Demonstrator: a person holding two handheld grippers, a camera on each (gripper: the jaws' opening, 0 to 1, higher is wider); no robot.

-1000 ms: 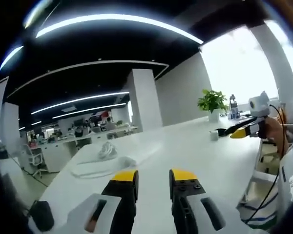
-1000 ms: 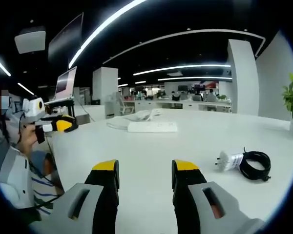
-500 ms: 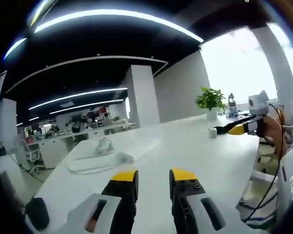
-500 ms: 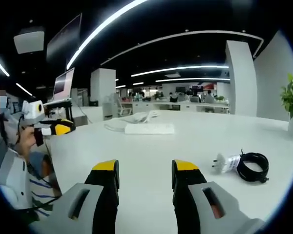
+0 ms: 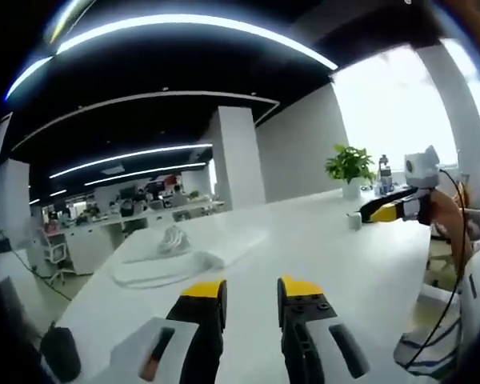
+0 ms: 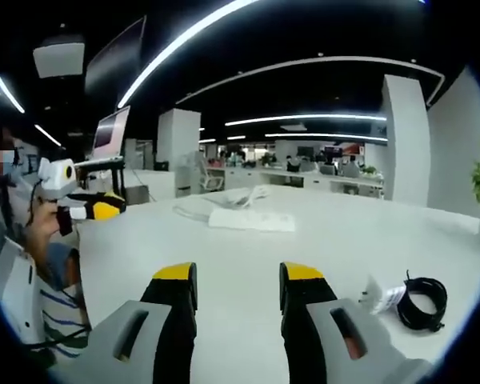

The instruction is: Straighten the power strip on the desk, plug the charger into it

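Far across desk [image 6: 248, 264]: power strip [image 6: 252, 220] askew, charger [image 6: 384, 296] with coiled cable lower right. Both grippers, left [image 5: 252, 292] and right [image 6: 236, 276], parted, holding nothing. Risk: dragging cord, skewing strip; misaligned prongs.

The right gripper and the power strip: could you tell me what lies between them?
Only bare white desk, seen in the right gripper view. The right gripper is open; the power strip lies farther off, the charger off to one side.
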